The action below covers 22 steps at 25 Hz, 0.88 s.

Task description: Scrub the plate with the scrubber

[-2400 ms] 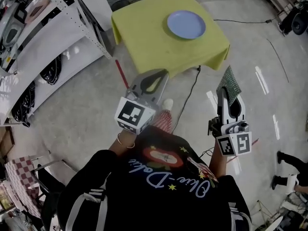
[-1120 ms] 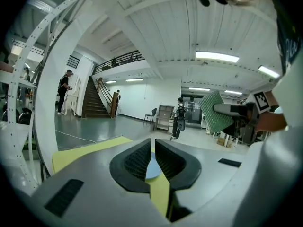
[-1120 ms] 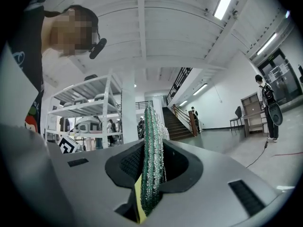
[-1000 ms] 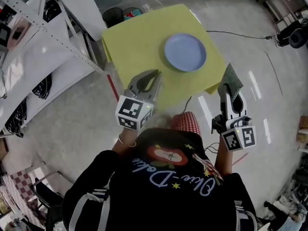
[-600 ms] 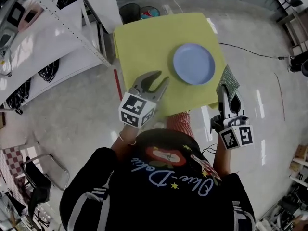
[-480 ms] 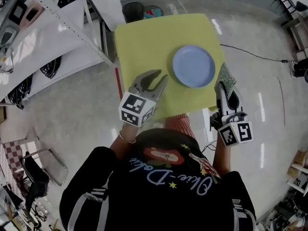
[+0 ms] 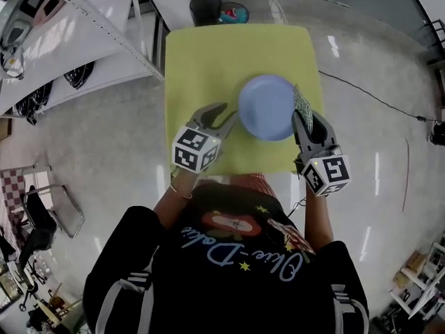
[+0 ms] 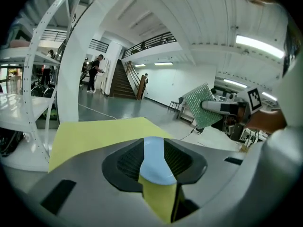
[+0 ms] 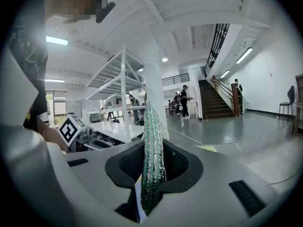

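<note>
- Blue plate (image 7: pixel 266 107) lying flat on a yellow worktop (image 7: pixel 201 61), right of centre and closer to the near edge than to the far one.
- Left tongs (image 7: pixel 226 115) held over the near part of the worktop, tips just beside the plate's left rim.
- Jaws of the left tongs apart and opening, with nothing between the pads; plate and yellow surface visible through the gap.
- Right tongs (image 7: pixel 300 119) at the worktop's right edge, just beside the plate's right rim, clenched on a green mesh scrubber (image 7: pixel 302 104).
- Scrubber standing edge-up out of those jaws, its top overlapping the plate's right rim when seen from above; contact with the plate not clear.
- Both tongs pointing toward the far edge, with the plate between them.
- White shelves (image 7: pixel 76 40) on the grey floor (image 7: pixel 111 138), off the worktop's left edge.
</note>
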### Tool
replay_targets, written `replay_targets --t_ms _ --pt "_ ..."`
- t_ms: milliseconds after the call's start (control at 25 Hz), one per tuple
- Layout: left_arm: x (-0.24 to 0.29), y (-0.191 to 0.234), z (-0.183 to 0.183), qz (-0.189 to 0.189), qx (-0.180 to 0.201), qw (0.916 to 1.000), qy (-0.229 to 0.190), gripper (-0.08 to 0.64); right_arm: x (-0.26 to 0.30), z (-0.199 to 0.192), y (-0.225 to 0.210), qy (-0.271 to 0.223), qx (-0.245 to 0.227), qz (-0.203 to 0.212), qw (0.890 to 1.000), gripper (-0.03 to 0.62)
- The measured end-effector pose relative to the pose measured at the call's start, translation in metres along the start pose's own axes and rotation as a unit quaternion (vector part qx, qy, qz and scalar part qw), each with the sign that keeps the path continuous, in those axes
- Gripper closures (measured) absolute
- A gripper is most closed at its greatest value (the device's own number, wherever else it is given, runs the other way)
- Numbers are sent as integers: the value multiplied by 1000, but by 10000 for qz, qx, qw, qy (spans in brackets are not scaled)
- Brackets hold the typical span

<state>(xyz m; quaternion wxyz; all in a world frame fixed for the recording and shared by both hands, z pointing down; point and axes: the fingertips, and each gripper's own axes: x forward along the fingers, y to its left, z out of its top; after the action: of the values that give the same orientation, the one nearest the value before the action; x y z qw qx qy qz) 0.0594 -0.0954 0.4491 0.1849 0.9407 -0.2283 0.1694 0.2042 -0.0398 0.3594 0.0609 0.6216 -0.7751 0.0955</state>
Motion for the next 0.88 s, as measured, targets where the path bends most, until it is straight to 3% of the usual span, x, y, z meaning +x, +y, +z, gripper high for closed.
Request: replay_targets --t_ms 320,600,880 --pt "39 13 -31 499 -528 9964 433 433 56 -51 -21 985 -669 934 9885 534" --pt "61 38 -58 946 -962 9882 727 426 102 -99 -26 1771 -1329 1535 9630 534" --pt "85 48 -81 1096 -1222 9808 1049 425 140 -140 -33 2264 -1856 1798 9391 534"
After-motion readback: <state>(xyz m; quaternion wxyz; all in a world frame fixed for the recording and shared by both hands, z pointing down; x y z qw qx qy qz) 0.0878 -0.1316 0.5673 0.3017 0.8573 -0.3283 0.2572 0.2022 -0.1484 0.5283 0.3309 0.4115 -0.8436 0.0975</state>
